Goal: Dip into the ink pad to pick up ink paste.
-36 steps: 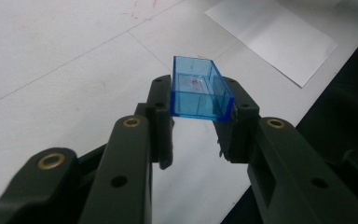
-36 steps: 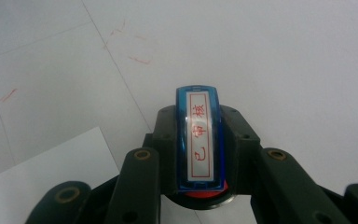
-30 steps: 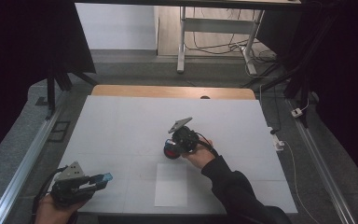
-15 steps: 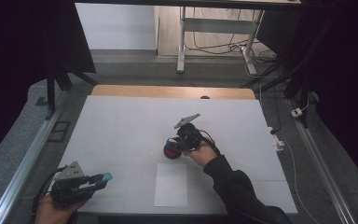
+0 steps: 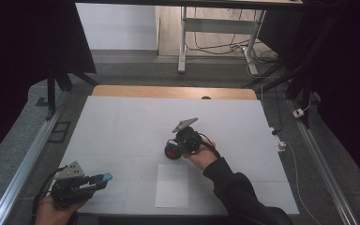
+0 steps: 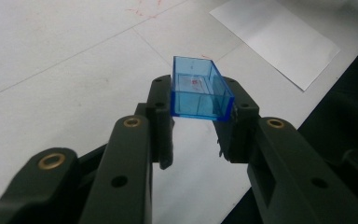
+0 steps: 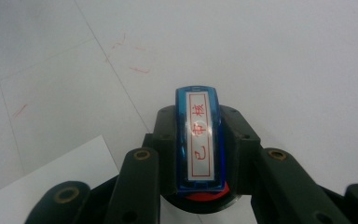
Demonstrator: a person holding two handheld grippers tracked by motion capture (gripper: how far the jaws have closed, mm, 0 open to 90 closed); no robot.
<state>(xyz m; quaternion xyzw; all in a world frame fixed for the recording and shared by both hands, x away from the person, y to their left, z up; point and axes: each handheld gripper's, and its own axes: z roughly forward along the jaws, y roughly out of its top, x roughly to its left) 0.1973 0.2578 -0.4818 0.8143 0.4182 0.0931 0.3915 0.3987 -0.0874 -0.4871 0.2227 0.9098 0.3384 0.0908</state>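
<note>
**Stamp and cap, one in each gripper**

Jaws of the left gripper are closed on a clear blue cap, a small open-topped box pinched by its two long sides between the pads, with its hollow facing up and away from the camera on that gripper. In the high view this gripper sits at the near left corner of the white table, held level in the person's left hand, the blue cap sticking out toward the right.

Jaws of the right gripper are clamped on a blue stamp, gripping it by its narrow sides; its white label with red characters faces the camera, and a red part shows beneath it. In the high view the right gripper is over the middle of the table, the stamp at its left end, just beyond the far edge of a white sheet of paper lying near the front edge. The two grippers are well apart.
</note>
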